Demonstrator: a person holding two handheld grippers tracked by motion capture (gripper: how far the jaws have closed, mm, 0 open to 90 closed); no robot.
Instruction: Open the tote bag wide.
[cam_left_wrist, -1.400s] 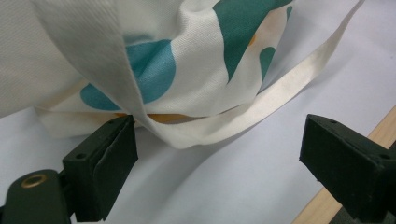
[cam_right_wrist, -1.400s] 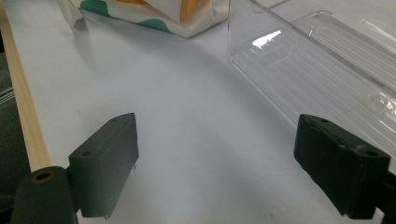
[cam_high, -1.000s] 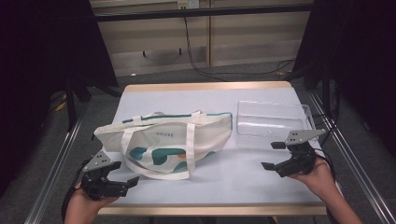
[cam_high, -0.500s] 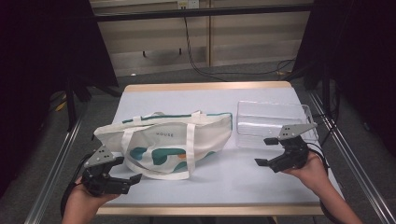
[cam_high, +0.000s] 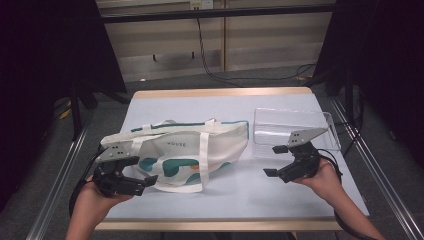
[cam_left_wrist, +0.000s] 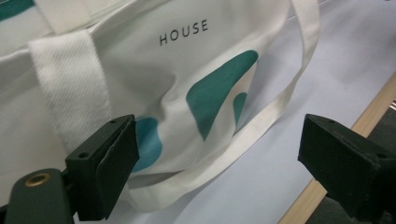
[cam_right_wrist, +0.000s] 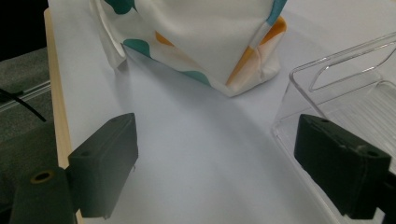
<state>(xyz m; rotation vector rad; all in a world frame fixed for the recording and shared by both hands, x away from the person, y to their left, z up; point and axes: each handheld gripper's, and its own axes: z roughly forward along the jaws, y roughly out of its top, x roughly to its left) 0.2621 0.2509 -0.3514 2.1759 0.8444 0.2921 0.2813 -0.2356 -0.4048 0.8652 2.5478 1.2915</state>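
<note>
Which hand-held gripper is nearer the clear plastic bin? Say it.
Right. The right hand-held gripper hovers beside the clear plastic bin; the left hand-held gripper sits across the tote.

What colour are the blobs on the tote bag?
Mostly teal, with some orange, on the cream tote bag; clearest in the left gripper view.

The desk (cam_high: 220, 107), pale on top with a wooden edge, lies beneath the left tool (cam_high: 142, 181) and the right tool (cam_high: 275, 161) and runs on well ahead of both. A metal rail (cam_high: 60, 185) runs along the outer side of the left tool, and a second rail (cam_high: 385, 185) along the outer side of the right tool. Far ahead of both tools, past the desk, black cables (cam_high: 210, 60) hang down a panelled wall (cam_high: 160, 35) onto grey floor (cam_high: 165, 82). Dark curtains (cam_high: 50, 50) hang to either side
</note>
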